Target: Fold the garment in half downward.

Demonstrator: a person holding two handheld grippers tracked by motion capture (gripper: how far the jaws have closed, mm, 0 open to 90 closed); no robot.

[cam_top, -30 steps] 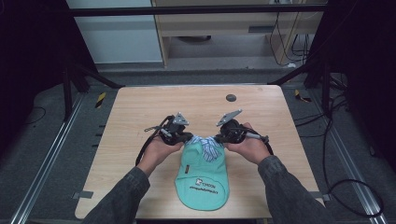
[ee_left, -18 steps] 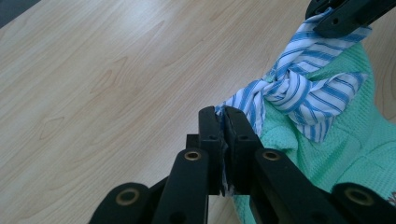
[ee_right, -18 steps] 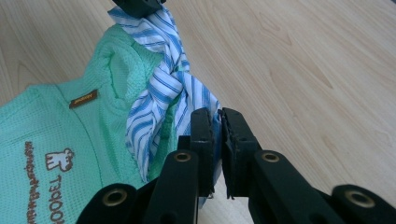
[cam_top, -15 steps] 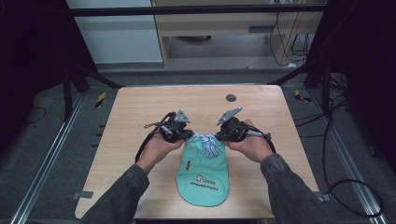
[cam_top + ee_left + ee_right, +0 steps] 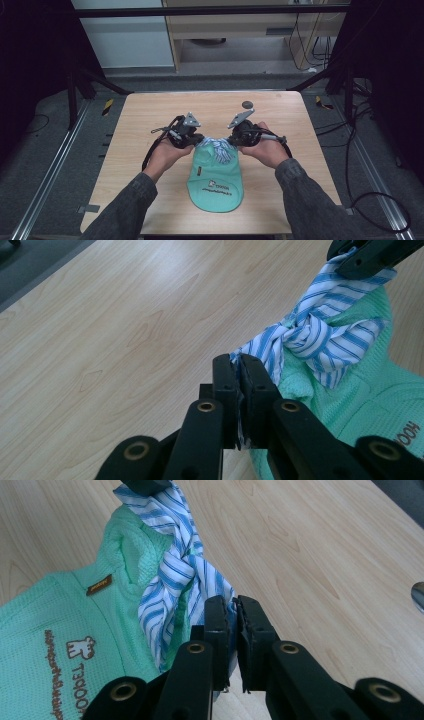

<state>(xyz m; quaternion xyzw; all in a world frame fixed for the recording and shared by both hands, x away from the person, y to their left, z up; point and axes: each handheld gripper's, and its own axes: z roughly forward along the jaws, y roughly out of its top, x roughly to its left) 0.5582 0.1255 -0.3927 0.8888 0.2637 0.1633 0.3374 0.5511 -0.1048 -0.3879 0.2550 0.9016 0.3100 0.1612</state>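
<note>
on the wooden surface (image 5: 150, 130) lies a mint green garment (image 5: 216, 177) with brown lettering and a small printed figure on its front, spread flat toward the person's side, its upper end lifted a little between the two claws. at that upper end sits a blue and white striped cloth (image 5: 218, 149), twisted into a knot and stretched between the two claws just above the green knit. the left claw (image 5: 196, 142) is held in the person's left hand (image 5: 167, 152); in the left gripper view its black jaws are pressed nearly together on one end of the striped cloth (image 5: 305, 337), with a thin edge of the fabric showing in the slit between them. the right claw (image 5: 231, 140), held in the right hand (image 5: 267, 149), is likewise clamped narrow on the other end of the striped cloth (image 5: 175, 575), as the right gripper view shows, the fabric bunched between its jaws and running up toward the other claw at the top of that view. the two claws stand near each other at the middle of the surface, with the knot between them. a small brown label (image 5: 99, 584) sits on the green garment (image 5: 60, 625) beside the stripes. a small dark round object (image 5: 247, 104) rests on the surface farther from the person, well apart from the garment.
</note>
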